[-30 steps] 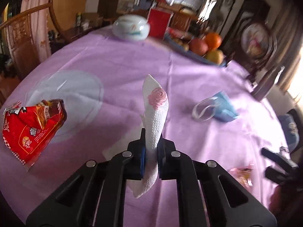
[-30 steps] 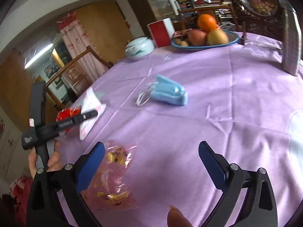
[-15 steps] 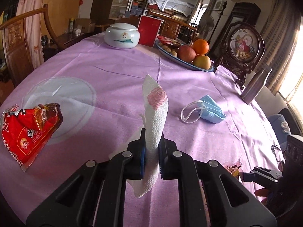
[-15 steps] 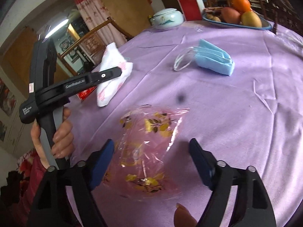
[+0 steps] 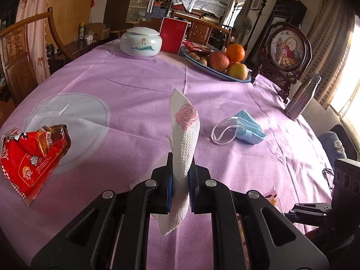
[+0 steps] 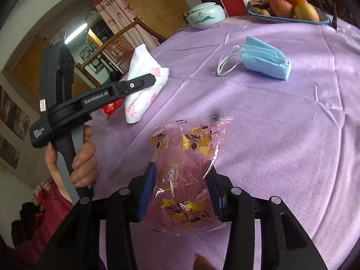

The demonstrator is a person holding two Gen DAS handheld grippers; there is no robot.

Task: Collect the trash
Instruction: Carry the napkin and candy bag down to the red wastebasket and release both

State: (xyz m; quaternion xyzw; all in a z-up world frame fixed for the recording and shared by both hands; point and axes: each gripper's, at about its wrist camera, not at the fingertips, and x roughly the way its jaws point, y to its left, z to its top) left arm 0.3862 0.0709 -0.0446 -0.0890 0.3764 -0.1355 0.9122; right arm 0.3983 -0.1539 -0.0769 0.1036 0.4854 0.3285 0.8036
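You're at a round table w/ lilac cloth. Carved wooden chair far left by a floral curtain; daylight from a window at right; cluttered shelves at back.

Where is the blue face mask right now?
The blue face mask lies on the purple tablecloth, right of the held napkin in the left wrist view, nearer than the fruit plate.

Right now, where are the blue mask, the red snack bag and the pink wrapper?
Mask (image 5: 248,129), left wrist view, its pleated blue middle.
Snack bag (image 5: 31,159), left wrist view, its red front.
Wrapper (image 6: 182,157), right wrist view, its crinkled middle between the jaws.
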